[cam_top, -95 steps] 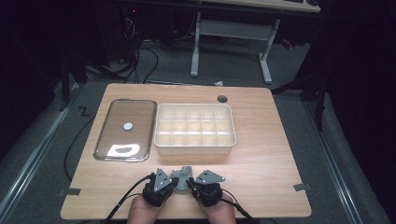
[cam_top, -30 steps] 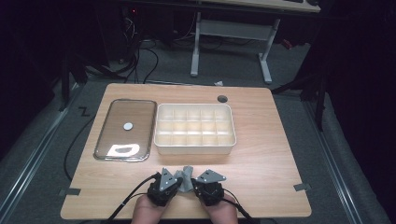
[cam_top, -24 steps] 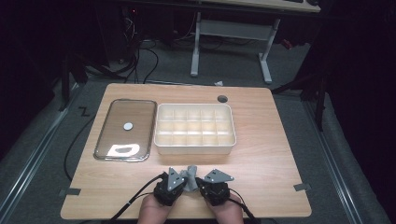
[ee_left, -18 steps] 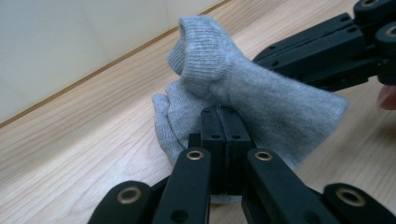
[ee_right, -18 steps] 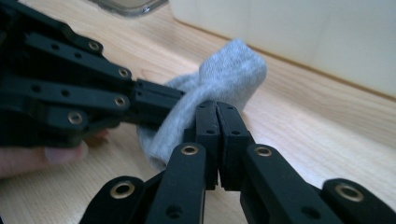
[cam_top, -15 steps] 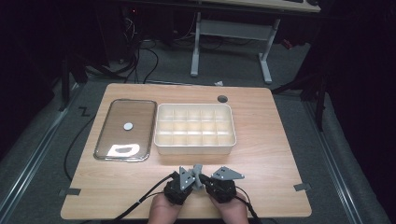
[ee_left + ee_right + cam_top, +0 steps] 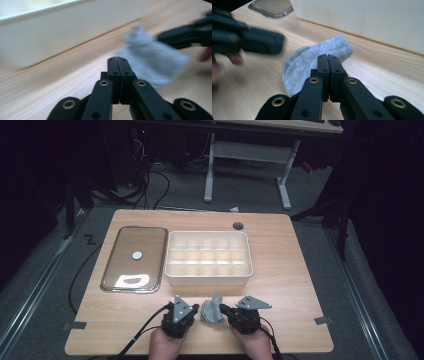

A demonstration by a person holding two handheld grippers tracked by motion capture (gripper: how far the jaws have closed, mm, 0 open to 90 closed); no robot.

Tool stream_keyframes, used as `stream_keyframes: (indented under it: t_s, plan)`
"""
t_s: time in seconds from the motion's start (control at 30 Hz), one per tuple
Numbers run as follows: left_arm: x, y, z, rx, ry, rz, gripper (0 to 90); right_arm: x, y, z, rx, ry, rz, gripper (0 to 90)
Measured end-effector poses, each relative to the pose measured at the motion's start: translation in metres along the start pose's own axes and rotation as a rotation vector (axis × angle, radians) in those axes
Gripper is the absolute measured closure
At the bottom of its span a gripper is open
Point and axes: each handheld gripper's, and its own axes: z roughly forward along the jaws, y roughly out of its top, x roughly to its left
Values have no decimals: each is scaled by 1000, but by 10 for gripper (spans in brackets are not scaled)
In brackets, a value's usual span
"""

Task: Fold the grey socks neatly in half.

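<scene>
A small grey sock (image 7: 211, 309) lies bunched on the wooden table (image 7: 295, 285) near its front edge, between my two grippers. My left gripper (image 7: 194, 309) is shut, with its tips just left of the sock (image 7: 150, 62) and no cloth between them (image 7: 117, 58). My right gripper (image 7: 223, 309) is also shut; its tips (image 7: 328, 56) rest over the sock (image 7: 312, 57), and I see no cloth pinched between them. The right gripper (image 7: 185, 35) looks blurred in the left gripper view, touching the sock's far edge.
A white compartment box (image 7: 208, 254) stands just beyond the sock (image 7: 367, 20). Left of it lies a clear lidded tray (image 7: 135, 258) with a small white disc. A round cable hole (image 7: 238, 225) sits at the back. A person's hands hold both grippers at the front edge.
Both hands and grippers have slid to the right along the front edge. The sock has shifted right with them, staying between the tips.
</scene>
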Motion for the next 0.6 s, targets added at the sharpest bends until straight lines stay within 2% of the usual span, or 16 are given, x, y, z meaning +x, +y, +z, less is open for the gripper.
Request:
stream_keyframes:
  t_s: [0.03,0.07,0.1,0.2,0.4,0.6]
  plan:
    - [7,-3,1,17,0,-32,900,0,0,0,0,0,0,897]
    - [15,-8,4,61,-14,-76,900,0,0,1,3,-1,-1,896]
    - [16,-11,7,87,-23,-83,900,1,0,2,9,0,-4,896]
    - [5,-13,16,137,-47,-39,895,3,0,4,13,-3,-9,892]
    - [-10,-5,25,169,-53,2,900,5,-3,4,22,-7,-10,882]
    - [-19,-2,29,186,-51,39,900,6,-3,2,16,-2,-9,867]
